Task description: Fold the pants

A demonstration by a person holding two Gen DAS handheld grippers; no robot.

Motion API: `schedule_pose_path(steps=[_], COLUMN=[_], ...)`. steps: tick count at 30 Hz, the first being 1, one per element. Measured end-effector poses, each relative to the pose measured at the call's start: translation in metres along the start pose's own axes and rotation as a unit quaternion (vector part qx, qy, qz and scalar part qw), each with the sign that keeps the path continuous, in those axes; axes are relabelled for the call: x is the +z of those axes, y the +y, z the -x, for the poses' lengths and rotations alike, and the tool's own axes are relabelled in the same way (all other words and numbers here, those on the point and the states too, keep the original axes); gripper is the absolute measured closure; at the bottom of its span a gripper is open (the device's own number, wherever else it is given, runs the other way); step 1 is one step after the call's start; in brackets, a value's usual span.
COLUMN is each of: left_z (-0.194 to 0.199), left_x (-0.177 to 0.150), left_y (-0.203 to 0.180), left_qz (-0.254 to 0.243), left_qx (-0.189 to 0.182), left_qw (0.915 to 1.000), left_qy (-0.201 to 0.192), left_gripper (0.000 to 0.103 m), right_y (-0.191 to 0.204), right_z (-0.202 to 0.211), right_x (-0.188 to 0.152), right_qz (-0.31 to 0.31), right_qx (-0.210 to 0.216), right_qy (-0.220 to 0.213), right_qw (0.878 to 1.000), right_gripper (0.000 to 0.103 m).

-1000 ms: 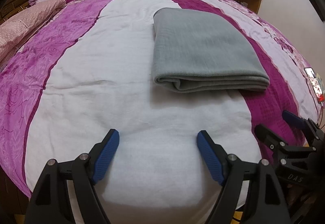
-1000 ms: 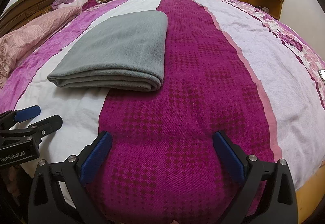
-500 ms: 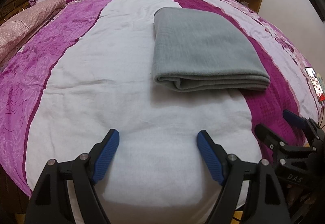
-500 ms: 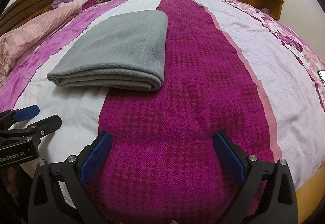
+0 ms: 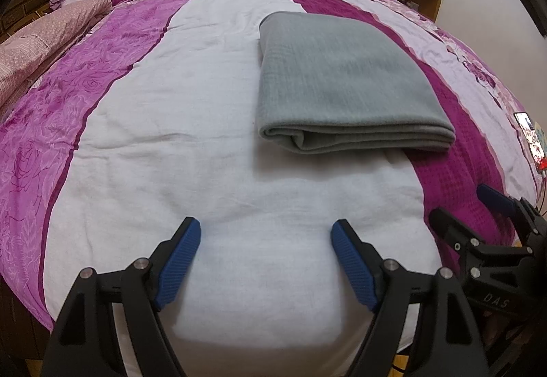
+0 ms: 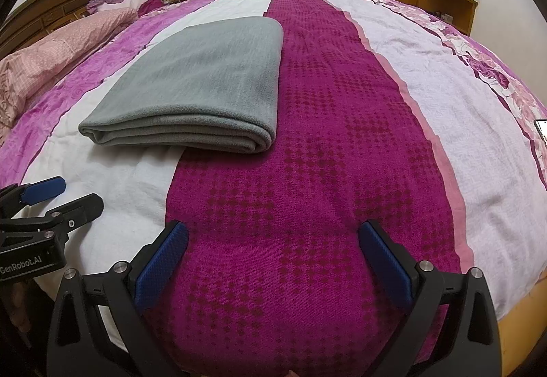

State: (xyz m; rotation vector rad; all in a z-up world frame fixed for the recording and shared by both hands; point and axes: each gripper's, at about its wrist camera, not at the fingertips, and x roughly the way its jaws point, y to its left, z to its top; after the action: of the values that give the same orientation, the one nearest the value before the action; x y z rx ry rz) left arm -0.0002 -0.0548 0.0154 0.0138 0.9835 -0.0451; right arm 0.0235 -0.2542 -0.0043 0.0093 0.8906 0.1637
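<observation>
The grey pants (image 5: 345,79) lie already folded into a flat rectangle on the bed cover (image 5: 171,144), in the upper middle-right of the left wrist picture and in the upper left of the right wrist picture (image 6: 205,82). Both grippers are apart from them, low in the frames. The left gripper (image 5: 265,240) has its fingers spread and holds nothing; the right gripper (image 6: 273,240) is the same — wide and empty. The long axis of the packet runs away from the fingers, with its layered edge facing them. I judge that the left gripper is a little nearer, but the fisheye makes this uncertain. Waistband and leg ends cannot be made out — the fold hides them.
</observation>
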Motion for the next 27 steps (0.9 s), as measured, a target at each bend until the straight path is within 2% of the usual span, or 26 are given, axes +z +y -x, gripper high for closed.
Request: schedule_pose_path(steps=[27], left_z=[-0.0001], left_x=[0.0005], left_y=[0.0], left_qz=[-0.003], left_qx=[0.003], left_qw=[1.0], left_qy=[0.0], left_gripper=[0.021], right_y=[0.0003], right_z=[0.0003], right_x=[-0.0001], right_qz=[0.0], right_qx=[-0.001], right_qy=[0.0], right_qw=[1.0], right_gripper=[0.005])
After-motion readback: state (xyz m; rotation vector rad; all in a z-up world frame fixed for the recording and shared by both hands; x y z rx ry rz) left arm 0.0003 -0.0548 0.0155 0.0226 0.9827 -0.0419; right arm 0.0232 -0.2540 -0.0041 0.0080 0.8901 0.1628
